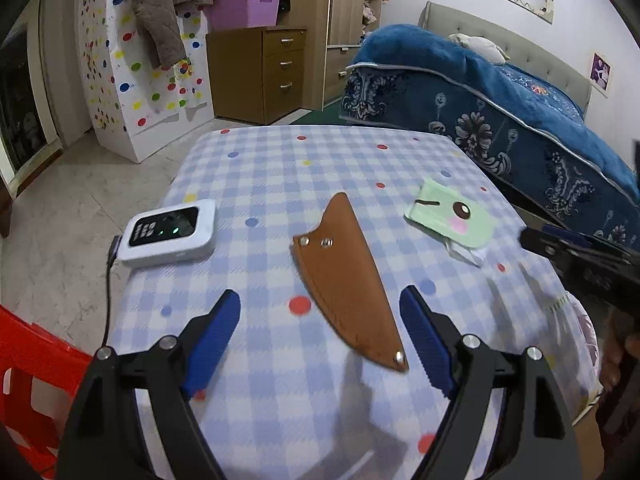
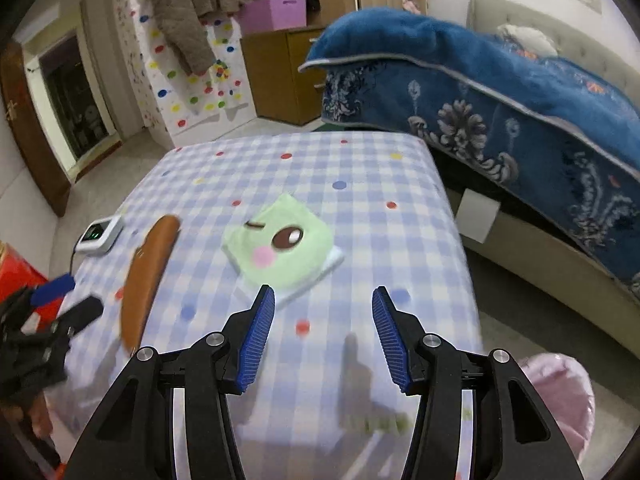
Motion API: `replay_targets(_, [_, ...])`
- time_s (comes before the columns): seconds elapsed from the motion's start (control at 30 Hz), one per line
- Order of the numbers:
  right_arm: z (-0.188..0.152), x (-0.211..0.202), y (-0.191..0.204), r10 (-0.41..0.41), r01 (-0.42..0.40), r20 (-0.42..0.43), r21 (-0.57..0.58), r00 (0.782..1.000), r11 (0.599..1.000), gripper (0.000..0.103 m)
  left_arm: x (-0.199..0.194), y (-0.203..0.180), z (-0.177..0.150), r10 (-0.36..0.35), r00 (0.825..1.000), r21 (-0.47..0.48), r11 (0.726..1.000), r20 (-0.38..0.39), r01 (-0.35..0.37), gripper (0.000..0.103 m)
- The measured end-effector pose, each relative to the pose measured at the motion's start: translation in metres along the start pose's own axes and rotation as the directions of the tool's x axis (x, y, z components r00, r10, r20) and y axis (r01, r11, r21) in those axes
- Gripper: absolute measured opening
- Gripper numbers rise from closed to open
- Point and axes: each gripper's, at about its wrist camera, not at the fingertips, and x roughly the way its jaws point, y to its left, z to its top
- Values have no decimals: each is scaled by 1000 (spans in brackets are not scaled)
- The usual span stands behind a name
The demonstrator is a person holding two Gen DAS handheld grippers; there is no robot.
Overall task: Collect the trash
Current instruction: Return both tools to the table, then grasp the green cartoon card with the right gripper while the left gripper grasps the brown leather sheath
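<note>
A brown leather sheath [image 1: 344, 280] lies flat in the middle of the checked tablecloth [image 1: 280, 184]. My left gripper [image 1: 320, 300] hangs open above it, and the sheath's wide end shows in the gap, clear of both pads. A pale green packet with a cartoon face [image 2: 280, 248] lies just ahead of my right gripper [image 2: 323, 294], which is open with nothing between its fingers. The green packet [image 1: 448, 216] also shows right of the sheath in the left wrist view. In the right wrist view the sheath [image 2: 148, 276] is blurred at the left.
A white device [image 1: 170, 232] with a cable sits at the table's left edge. A pink bag [image 2: 560, 392] hangs off the near right corner. A red plastic piece [image 1: 28, 364] is at the left, and a bed with a blue blanket [image 1: 500, 120] stands close on the right.
</note>
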Motion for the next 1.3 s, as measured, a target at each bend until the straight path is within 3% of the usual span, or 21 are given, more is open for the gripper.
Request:
replay_targets(0.17, [21,40,-6,-11,13,-48,39,999,999,50,18,-3,9,5,1000,3,1000,-23,-5,80])
replay_targets(0.3, [20,53,-5,-13,17,-72,56,997,998,48,25,-7,9,1,999,16,1000,-40,0,80])
replay_targets(0.4, [9,45,-1,0,3,-61,51,998,999,29,25,-7,5,0,999,9,1000,-46,1,80])
replay_targets(0.47, [5,40,1,16,-13,-61,51,998,999,2,23,-6,1,0,999,-2,1000,-51,0,80])
replay_targets(0.53, [-2,35,1,66,-60,-65,92,996,994,0,21,-4,-2,-4,998,-13,1000,-59,4,80])
replay_targets(0.73, [-11,-13,-3,113,-116,31,126,993,985,0,11,-1,-13,4,998,-19,1000,-70,-6,80])
replay_targets(0.8, [-9,-16,-5,100,-102,22,121,995,987,5,10,0,-14,11,997,-18,1000,-72,-12,80])
replay_targets(0.9, [1,-3,-6,80,-79,-2,91,997,993,29,12,-2,-12,20,997,-21,1000,-73,-22,80])
replay_targets(1.0, [11,18,-6,58,-57,-16,63,998,996,37,15,-4,-5,22,998,-19,1000,-67,-24,80])
replay_targets(1.13, [22,42,2,45,-45,-30,22,999,999,59,19,-4,0,27,997,-14,1000,-65,-28,80])
replay_targets(1.3, [21,57,12,36,-37,-49,-14,998,999,62,19,0,-3,20,998,-17,1000,-64,-21,80])
